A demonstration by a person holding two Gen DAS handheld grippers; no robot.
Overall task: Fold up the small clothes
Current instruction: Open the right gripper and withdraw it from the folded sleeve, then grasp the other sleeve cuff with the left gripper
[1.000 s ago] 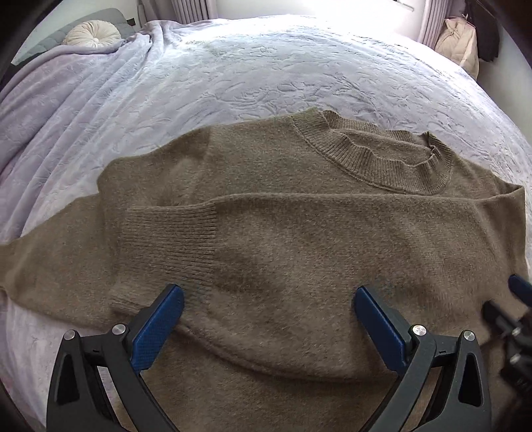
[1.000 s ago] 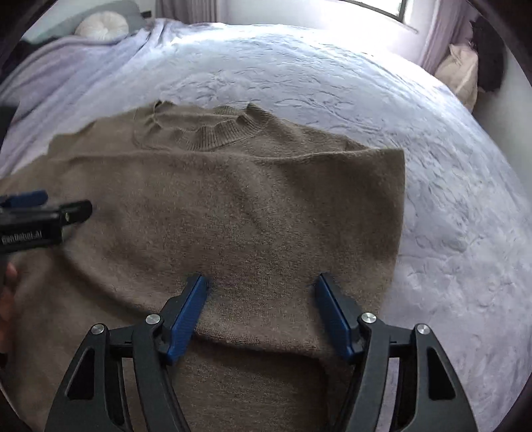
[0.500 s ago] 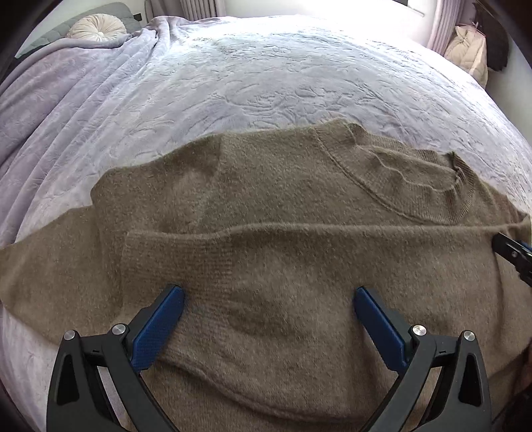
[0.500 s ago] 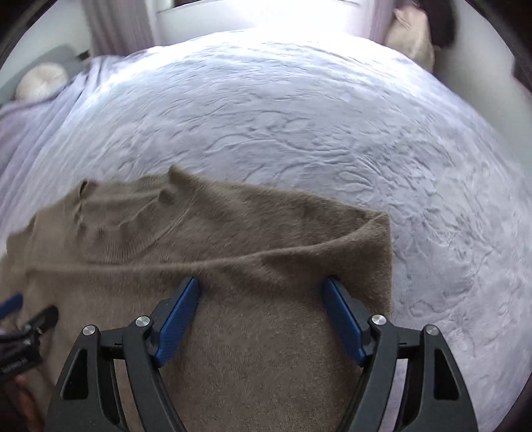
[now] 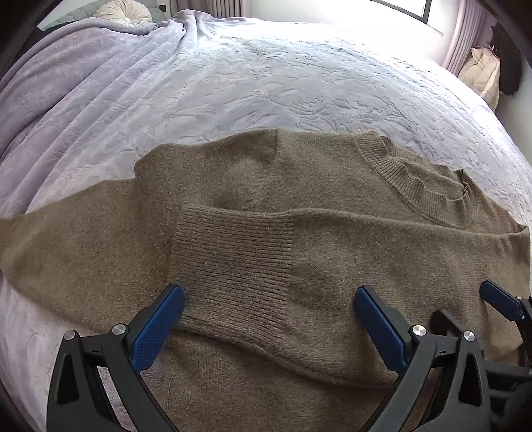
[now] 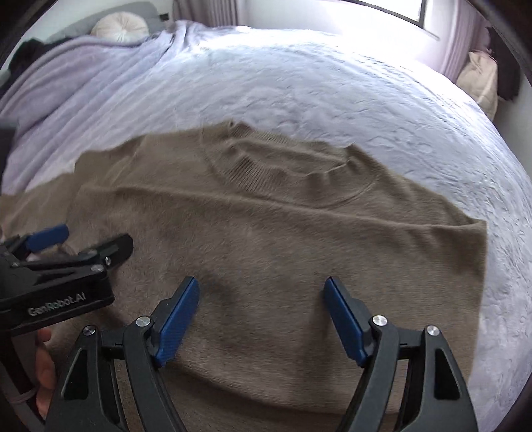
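Brown sweater (image 5: 332, 252) on the bed (image 5: 266, 83), sleeve now folded across.
Your left claw (image 5: 269, 319) and right claw (image 6: 261, 315) have pulled back, both wide open, empty; the other sleeve lies left, unfolded.

Ahead: we see bare bedspread (image 5: 266, 76) beyond the sweater (image 5: 332, 239).
Left side: rumpled blanket (image 5: 66, 86) and round pillow (image 5: 123, 11) crowd the far corner.
Between us: left gripper (image 5: 269, 309) and right gripper (image 6: 261, 309) hover side by side, jaws spread.
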